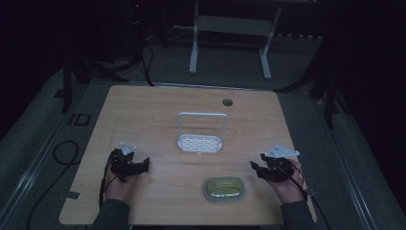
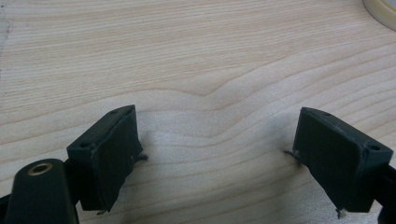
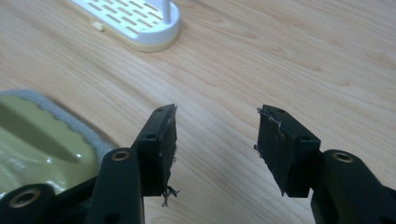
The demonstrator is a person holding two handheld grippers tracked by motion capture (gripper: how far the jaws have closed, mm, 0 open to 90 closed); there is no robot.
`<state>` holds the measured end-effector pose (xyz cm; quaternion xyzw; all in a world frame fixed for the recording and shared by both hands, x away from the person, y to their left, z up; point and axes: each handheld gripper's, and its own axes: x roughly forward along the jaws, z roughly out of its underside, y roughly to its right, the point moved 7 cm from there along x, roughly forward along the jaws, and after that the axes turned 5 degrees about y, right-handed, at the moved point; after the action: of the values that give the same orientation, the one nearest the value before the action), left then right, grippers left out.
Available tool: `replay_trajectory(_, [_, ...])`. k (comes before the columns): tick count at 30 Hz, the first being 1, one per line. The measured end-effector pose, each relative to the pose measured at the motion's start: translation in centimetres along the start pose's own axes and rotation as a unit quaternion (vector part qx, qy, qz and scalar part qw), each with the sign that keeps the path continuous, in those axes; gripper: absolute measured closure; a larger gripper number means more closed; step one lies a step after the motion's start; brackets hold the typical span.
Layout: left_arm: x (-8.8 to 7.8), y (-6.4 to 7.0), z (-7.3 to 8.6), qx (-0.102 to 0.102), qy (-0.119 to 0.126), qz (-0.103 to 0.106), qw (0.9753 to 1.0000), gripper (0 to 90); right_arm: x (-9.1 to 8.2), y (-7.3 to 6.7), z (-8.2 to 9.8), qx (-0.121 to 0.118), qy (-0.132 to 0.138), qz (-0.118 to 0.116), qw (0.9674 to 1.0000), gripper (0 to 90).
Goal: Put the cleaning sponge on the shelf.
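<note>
Yellow-green dish [image 1: 224, 188], oval and sitting on a grey scalloped pad [image 1: 209, 196], lies near the front edge of the wooden table [image 1: 158, 110], right of centre and just to the inside of the right gripper [image 1: 262, 167]. From the high view it looks like one dim shape with a pale rim; the right gripper view brings out what that view hides, the glossy yellow-green surface [image 3: 32, 140] with a shadowed ridge across it and the wavy felt-like border of the pad [image 3: 88, 135] underneath. That gripper [image 3: 215, 140] holds its jaws partly apart, with bare wood between them and nothing gripped, the dish off to the side of one jaw. Frayed threads hang from its pads. The same view also shows the slotted base of the white rack [image 3: 135, 21] on a cream-coloured foot, while from above the rack [image 1: 200, 143] shows its tall hoop handle standing upright at the middle of the table, well apart from the dish. The left gripper [image 1: 136, 165] rests low over the table toward the left front, and in its own view the gripper [image 2: 217, 149] has its jaws spread wide over plain wood grain, holding nothing, with a sliver of a cream rim [image 2: 380, 9] at the top corner. A small round grommet [image 1: 227, 102] sits near the far edge. No writing or label can be read on anything.
</note>
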<state>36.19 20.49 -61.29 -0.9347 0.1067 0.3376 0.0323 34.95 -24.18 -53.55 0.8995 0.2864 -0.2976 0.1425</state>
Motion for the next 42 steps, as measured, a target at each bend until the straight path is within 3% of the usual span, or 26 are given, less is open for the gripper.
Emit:
replay_trajectory(7, [0.0,0.0,0.0,-0.001,0.0,0.0,1.0,14.6,-0.4,-0.6,-0.9,-0.04,-0.01,-0.013,0.999,47.5])
replay_trajectory(10, [0.0,0.0,0.0,-0.001,0.0,0.0,1.0,14.6,-0.5,-0.8,-1.0,-0.047,-0.012,-0.016,0.9987,47.5])
replay_trajectory(13, [0.0,0.0,0.0,-0.001,0.0,0.0,1.0,14.5,-0.7,-1.6,-1.8,-0.077,-0.02,-0.034,0.9962,49.9])
replay_trajectory(18, [0.0,0.0,0.0,-0.001,0.0,0.0,1.0,14.5,-0.6,-2.2,-2.2,-0.093,-0.03,-0.048,0.9941,52.1])
replay_trajectory(25, [0.0,0.0,0.0,-0.001,0.0,0.0,1.0,14.5,-0.8,-3.6,-3.0,-0.128,-0.037,-0.074,0.9883,52.3])
replay_trajectory(26, [0.0,0.0,0.0,-0.001,0.0,0.0,1.0,14.6,-0.9,-3.9,-3.2,-0.138,-0.04,-0.08,0.9863,52.2])
replay_trajectory(31, [0.0,0.0,0.0,-0.001,0.0,0.0,1.0,14.5,-0.8,-4.6,-3.7,-0.156,-0.046,-0.096,0.9819,51.7])
replay_trajectory(34, [0.0,0.0,0.0,-0.001,0.0,0.0,1.0,14.5,-0.8,-4.7,-3.8,-0.16,-0.048,-0.099,0.981,51.7])
replay_trajectory(35, [0.0,0.0,0.0,-0.001,0.0,0.0,1.0,14.5,-0.8,-5.0,-4.0,-0.169,-0.055,-0.106,0.9784,51.8])
replay_trajectory(38, [0.0,0.0,0.0,-0.001,0.0,0.0,1.0,14.5,-0.7,-5.2,-4.1,-0.174,-0.059,-0.11,0.9769,51.8])
replay_trajectory(39, [0.0,0.0,0.0,-0.001,0.0,0.0,1.0,14.6,-0.6,-5.4,-4.3,-0.183,-0.063,-0.116,0.9743,51.8])
replay_trajectory(42, [0.0,0.0,0.0,-0.001,0.0,0.0,1.0,14.5,-0.6,-5.8,-4.4,-0.191,-0.068,-0.122,0.9716,51.8])
